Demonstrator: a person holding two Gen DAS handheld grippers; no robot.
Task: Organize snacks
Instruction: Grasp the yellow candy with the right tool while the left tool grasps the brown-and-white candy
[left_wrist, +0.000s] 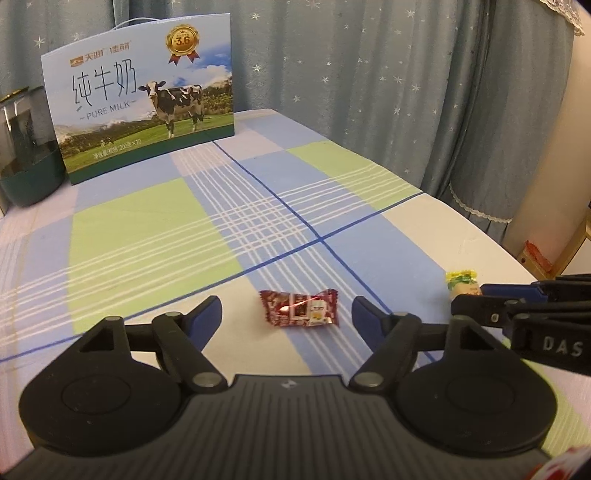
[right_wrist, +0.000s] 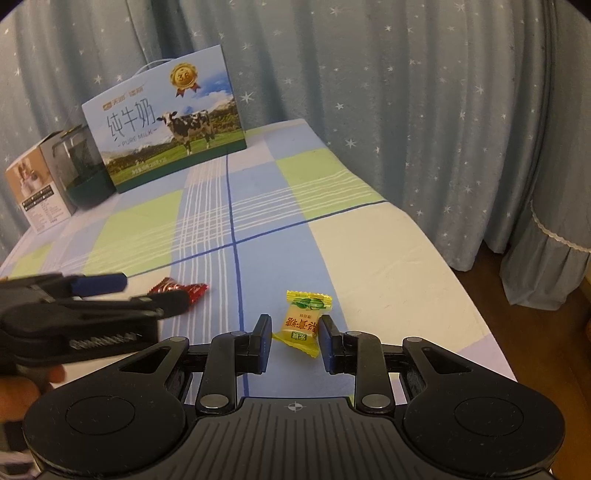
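Note:
A red-wrapped candy (left_wrist: 299, 308) lies flat on the checked tablecloth (left_wrist: 155, 229). My left gripper (left_wrist: 286, 319) is open around it, with a finger on each side and a gap between each pad and the wrapper. In the right wrist view the left gripper (right_wrist: 147, 291) comes in from the left, with the red candy (right_wrist: 188, 290) at its tips. My right gripper (right_wrist: 295, 343) is shut on a yellow-wrapped candy (right_wrist: 303, 325), both pads against its sides. In the left wrist view the right gripper (left_wrist: 467, 295) enters from the right, and the yellow candy (left_wrist: 461, 282) pokes out past its tips.
A milk carton box (left_wrist: 140, 107) with a cow picture stands at the back of the table. Left of it are a dark green jar (left_wrist: 29, 158) and a small cardboard box (right_wrist: 37, 192). The table edge (right_wrist: 443, 266) runs along the right, beside starry curtains (right_wrist: 406, 92).

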